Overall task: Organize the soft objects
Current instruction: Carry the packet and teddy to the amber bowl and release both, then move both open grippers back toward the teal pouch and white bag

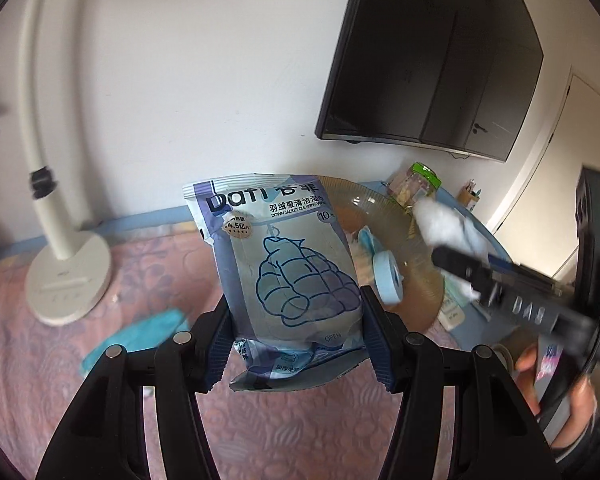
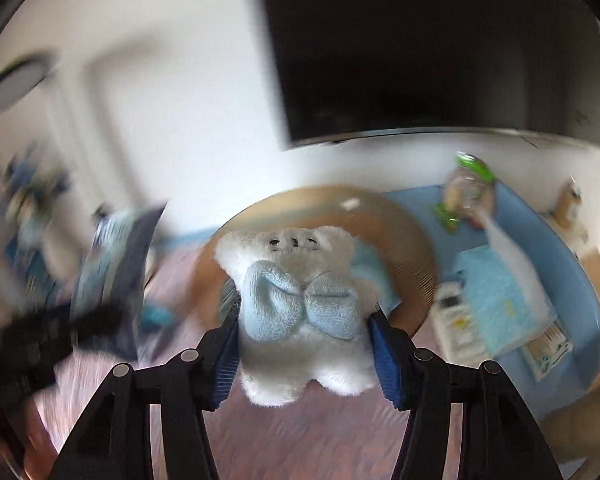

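Left gripper (image 1: 298, 332) clamped on a wipes pack (image 1: 288, 276), jaws pressing its two sides near the lower end, pack held upright off the bench (image 1: 60, 380), above the pink patterned cloth. Right gripper (image 2: 304, 344) clamped on a white plush bear (image 2: 304, 312), jaws squeezing its flanks just beside the pale blue bow (image 2: 300, 300); bear lifted clear, face up toward the wall. In the left wrist view, same right gripper seen at the right edge, gripped by a hand (image 1: 568, 392), with the bear as a white blur at its tip. Behind both held things, a clear amber bowl (image 1: 416, 240) on the bench, with a blue tape roll (image 1: 388, 276) and small pale items just in front of it or inside; cannot tell which. Beyond the bowl, a blue tray (image 2: 572, 280) with a light blue packet (image 2: 500, 288) and a green-capped jar (image 2: 468, 188). To the left, a white lamp base (image 1: 68, 280) on the cloth, and a teal cloth (image 1: 140, 336) lying flat near it. Dark screen (image 1: 428, 60) on the wall above. Right wrist view heavily blurred toward its left side.
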Demonstrator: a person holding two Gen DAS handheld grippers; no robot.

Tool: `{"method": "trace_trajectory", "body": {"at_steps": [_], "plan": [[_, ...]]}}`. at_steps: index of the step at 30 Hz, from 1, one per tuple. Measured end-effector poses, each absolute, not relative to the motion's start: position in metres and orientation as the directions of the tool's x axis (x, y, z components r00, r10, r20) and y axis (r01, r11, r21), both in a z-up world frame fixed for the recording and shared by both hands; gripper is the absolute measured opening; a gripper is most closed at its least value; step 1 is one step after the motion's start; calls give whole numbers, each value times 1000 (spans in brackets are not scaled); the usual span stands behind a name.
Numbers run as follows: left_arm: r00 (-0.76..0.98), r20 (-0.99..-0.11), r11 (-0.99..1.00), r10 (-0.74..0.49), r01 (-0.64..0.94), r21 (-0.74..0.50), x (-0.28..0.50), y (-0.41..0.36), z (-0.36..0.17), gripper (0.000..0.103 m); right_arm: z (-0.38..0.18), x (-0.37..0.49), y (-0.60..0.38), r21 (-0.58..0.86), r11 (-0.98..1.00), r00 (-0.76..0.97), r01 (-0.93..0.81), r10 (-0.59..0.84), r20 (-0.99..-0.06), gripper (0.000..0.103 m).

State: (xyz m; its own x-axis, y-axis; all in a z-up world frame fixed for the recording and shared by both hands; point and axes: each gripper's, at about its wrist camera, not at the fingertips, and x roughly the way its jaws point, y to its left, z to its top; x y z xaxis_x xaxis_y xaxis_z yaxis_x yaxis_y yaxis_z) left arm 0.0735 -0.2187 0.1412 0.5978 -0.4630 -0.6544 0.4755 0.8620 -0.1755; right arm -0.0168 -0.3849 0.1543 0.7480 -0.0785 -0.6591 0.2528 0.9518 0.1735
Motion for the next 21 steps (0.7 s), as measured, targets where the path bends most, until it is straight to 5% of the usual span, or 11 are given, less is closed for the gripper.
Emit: {"method": "trace_trajectory", "body": {"at_steps": [4,7,18,21], "plan": [[599,-663,863,-449,483,-148,95,-246,135,56,156,19,-425,231,918,739,321,-90,-668,67],[595,-667,858,-449,495,-136,102,-260,131,79,155,34,-442,257,897,735,360,-104,-670,77],[636,-623,866,-456,479,-144,43,-200,167,80,156,-22,-422,274,912,739,306,-46,-673,77],[702,-578,893,-415,438,-108,12,-163,191,80,166,-36,-392,263,936,761,235,-9,-649,85]]}}
